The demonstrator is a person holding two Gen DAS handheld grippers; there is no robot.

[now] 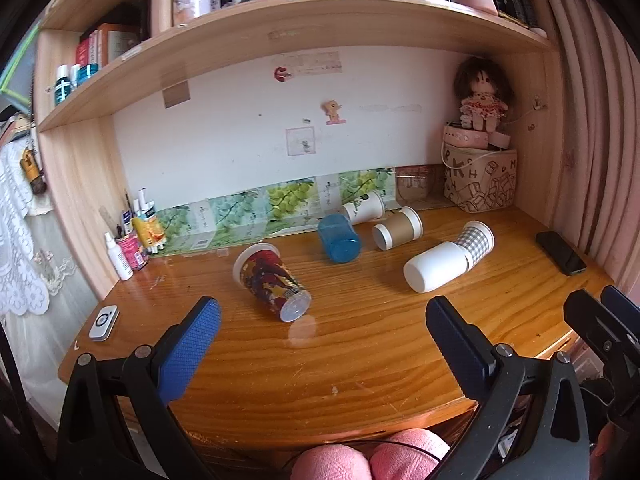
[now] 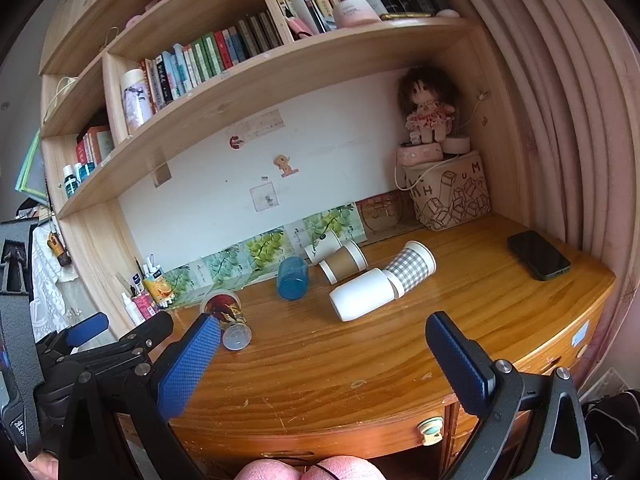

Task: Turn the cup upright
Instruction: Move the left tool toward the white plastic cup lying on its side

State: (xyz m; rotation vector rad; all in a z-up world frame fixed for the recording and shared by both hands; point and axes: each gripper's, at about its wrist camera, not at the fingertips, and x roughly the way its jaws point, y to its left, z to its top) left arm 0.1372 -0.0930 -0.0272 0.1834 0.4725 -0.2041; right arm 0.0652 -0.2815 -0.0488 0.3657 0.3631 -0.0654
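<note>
No cup stands upright yet: all six lie on their sides on the desk [image 1: 360, 360], so by my reading the flipping has not begun and every cup is left to do. Ahead of the left gripper [image 1: 320, 344], nearest and slightly to its left, lies the red cup [image 1: 272, 280], mouth toward the wall, clear base toward the tool. Further ahead is the blue cup [image 1: 339, 238], and ahead to the right the white cup [image 1: 436, 266] lies touching the checked cup [image 1: 476, 242]; beyond them, near the wall, are the brown cup [image 1: 398, 230] and a white printed cup [image 1: 364, 207]. The left gripper hovers above the front of the desk with jaws spread wide, holding and touching nothing. The right gripper [image 2: 322, 348] is likewise wide apart and empty, the white cup ahead of it and the red cup just past its left finger
</note>
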